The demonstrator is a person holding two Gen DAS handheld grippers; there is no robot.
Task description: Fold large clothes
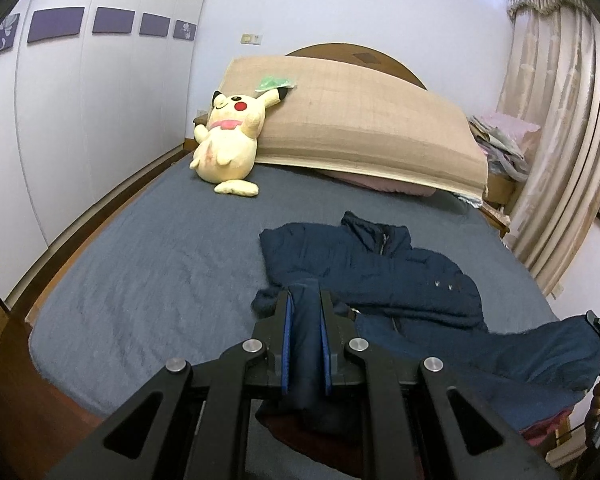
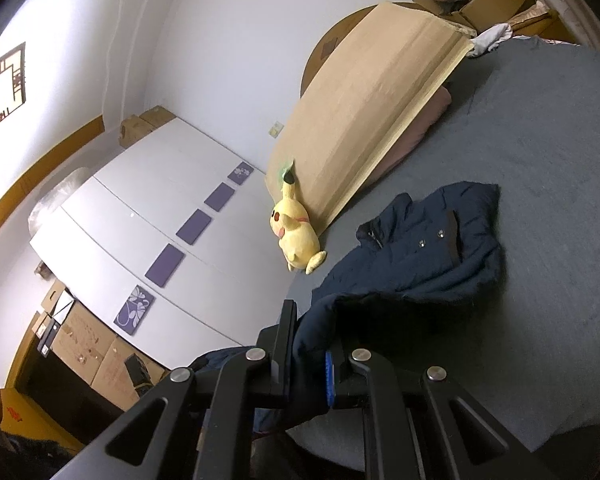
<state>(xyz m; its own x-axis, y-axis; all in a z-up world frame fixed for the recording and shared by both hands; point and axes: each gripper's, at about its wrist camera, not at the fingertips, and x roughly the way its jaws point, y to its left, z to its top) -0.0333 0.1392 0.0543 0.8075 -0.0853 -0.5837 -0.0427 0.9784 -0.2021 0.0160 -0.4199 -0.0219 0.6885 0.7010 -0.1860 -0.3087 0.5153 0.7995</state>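
Note:
A dark navy padded jacket (image 1: 384,268) lies on the grey-blue bed (image 1: 160,280), collar toward the headboard. My left gripper (image 1: 305,300) is shut on a fold of its near hem, the cloth squeezed between the blue pads. In the right wrist view the same jacket (image 2: 428,248) spreads over the bed (image 2: 560,200), and my right gripper (image 2: 312,320) is shut on another bunch of its near edge, lifted off the cover. The right gripper also shows at the right border of the left wrist view, holding the raised cloth (image 1: 548,356).
A yellow plush toy (image 1: 228,140) leans at the head of the bed against a tan mat (image 1: 360,116) propped on the headboard. White wardrobe doors (image 1: 80,120) run along the left. Curtains (image 1: 560,120) hang right; cardboard boxes (image 2: 96,352) stand on the floor.

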